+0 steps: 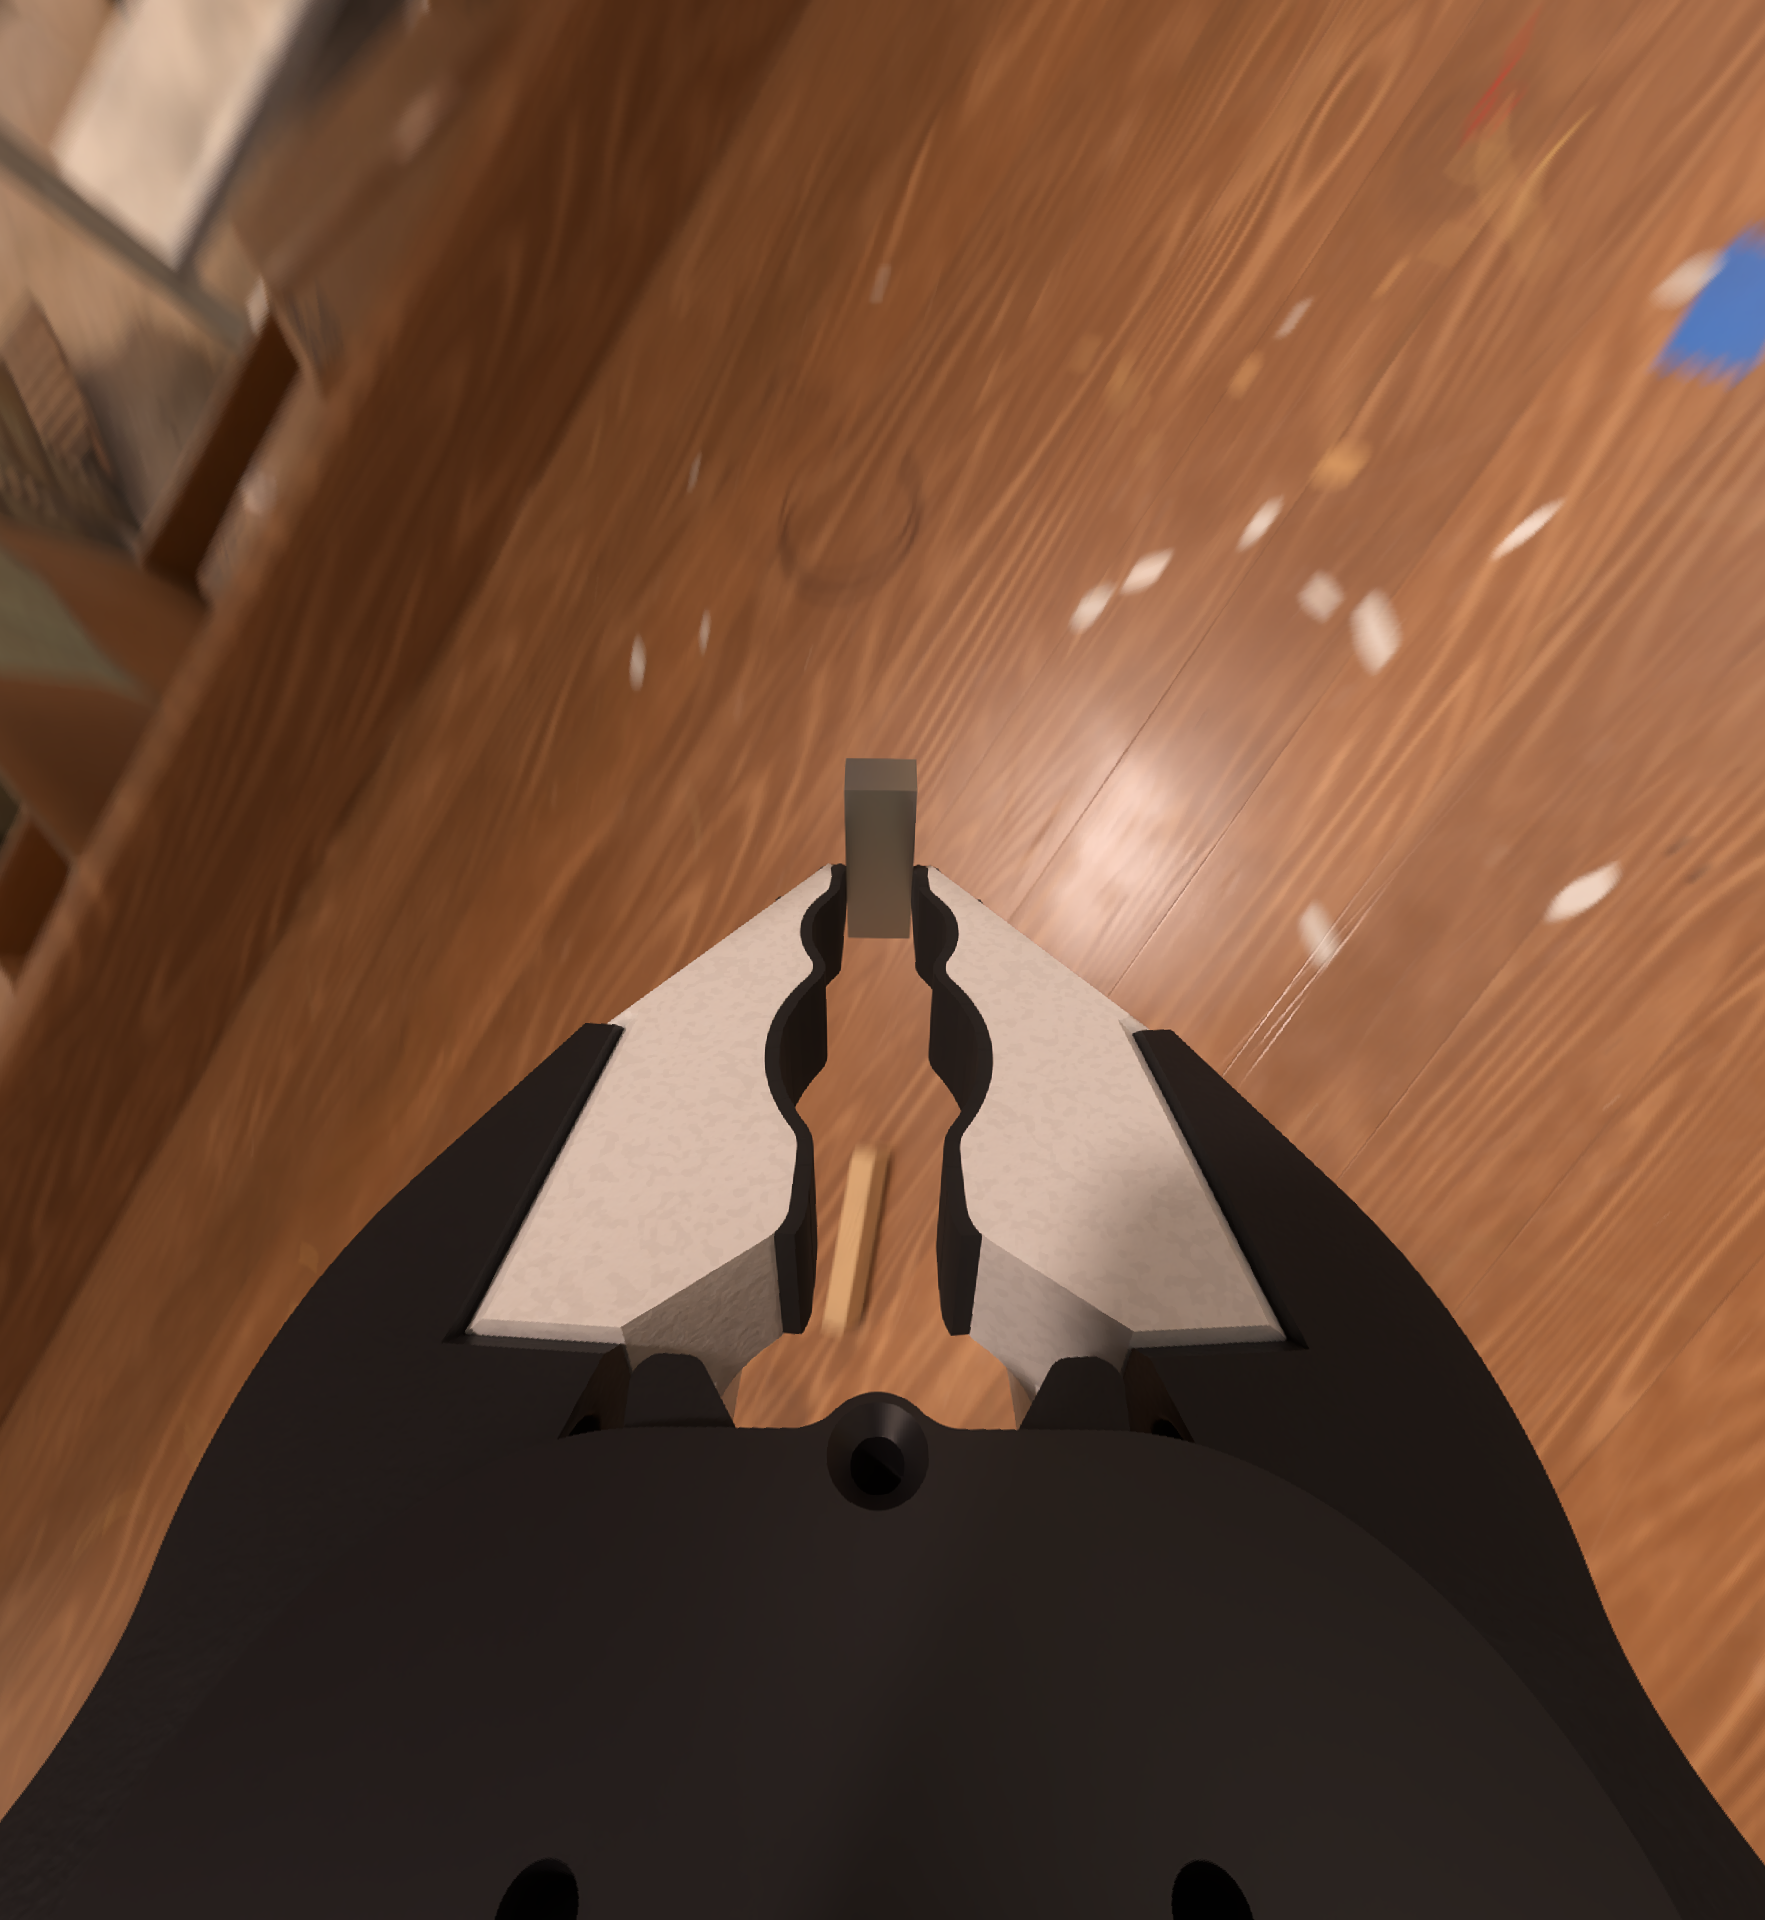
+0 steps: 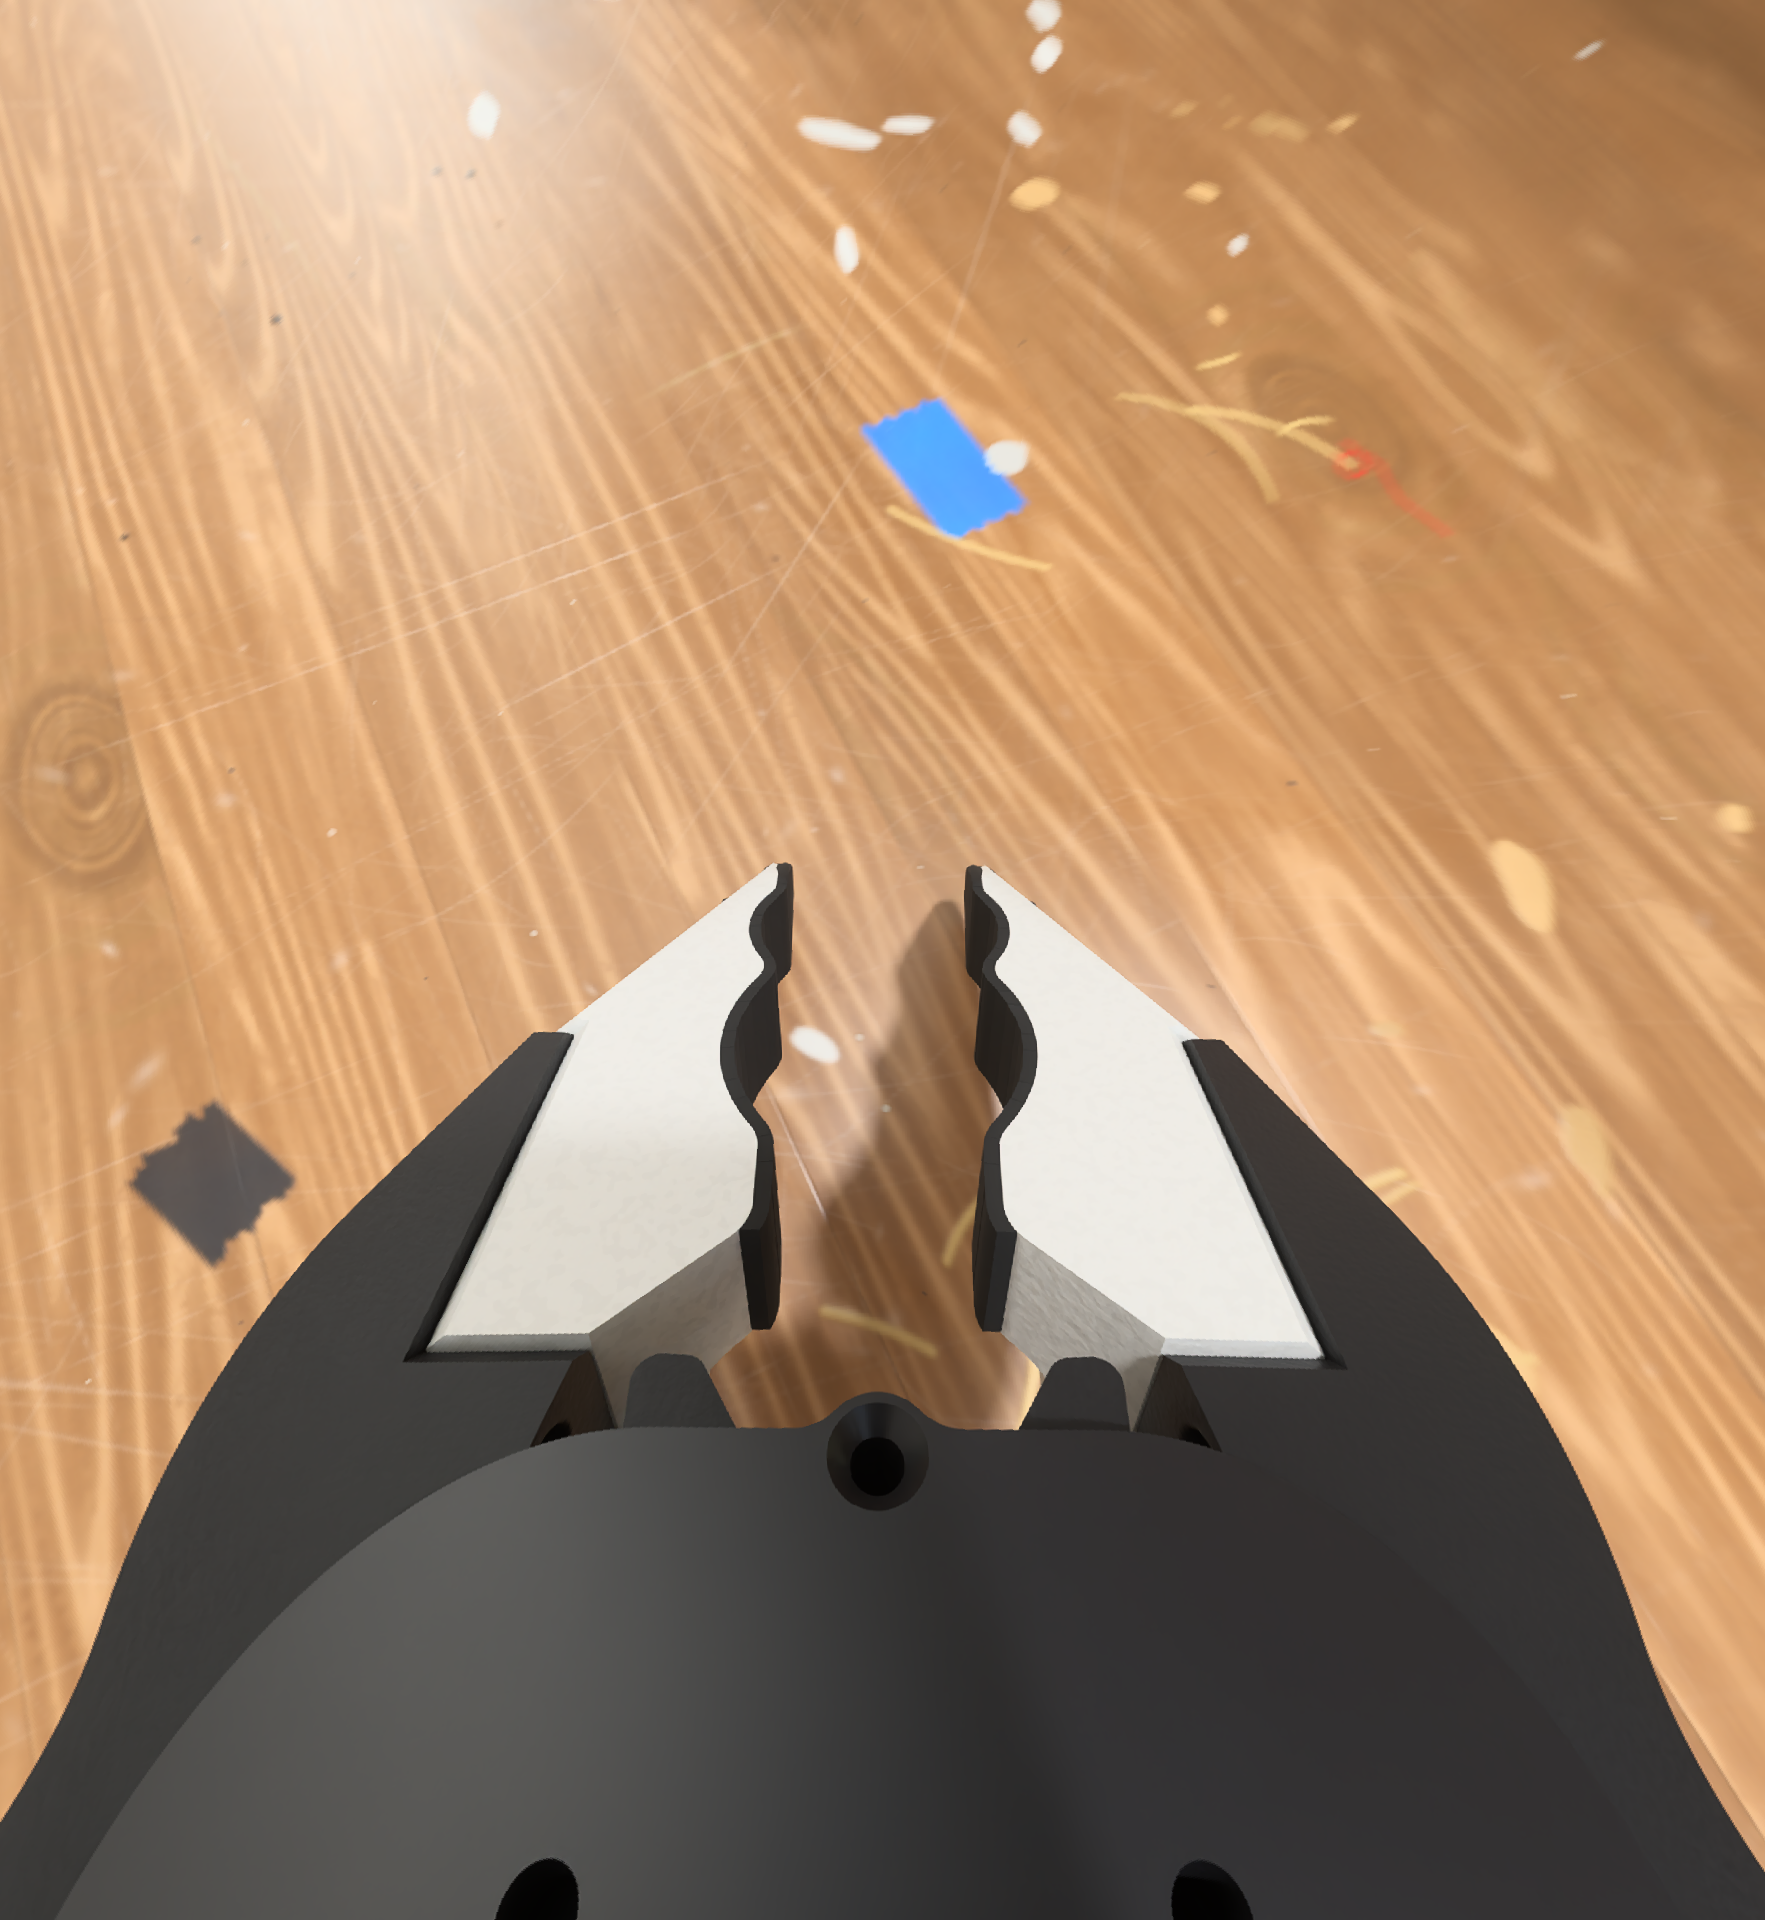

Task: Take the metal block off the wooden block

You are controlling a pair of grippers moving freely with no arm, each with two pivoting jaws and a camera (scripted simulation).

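- One metal block (image 1: 879, 847), clamped at the left gripper (image 1: 879, 883) tips, above the table (image 1: 1273, 727).
- One wooden block (image 1: 854, 1236), only in the left view, lies below.
- Right gripper (image 2: 878, 878): jaws apart, empty; black patch (image 2: 213, 1182) appears only there.

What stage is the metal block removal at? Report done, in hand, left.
Done: the left hand-held gripper has the grey metal block clamped, lifted clear of the wooden block on the table.
In hand: carrying it.
Left: setting it down. The right hand-held gripper is open, idle.
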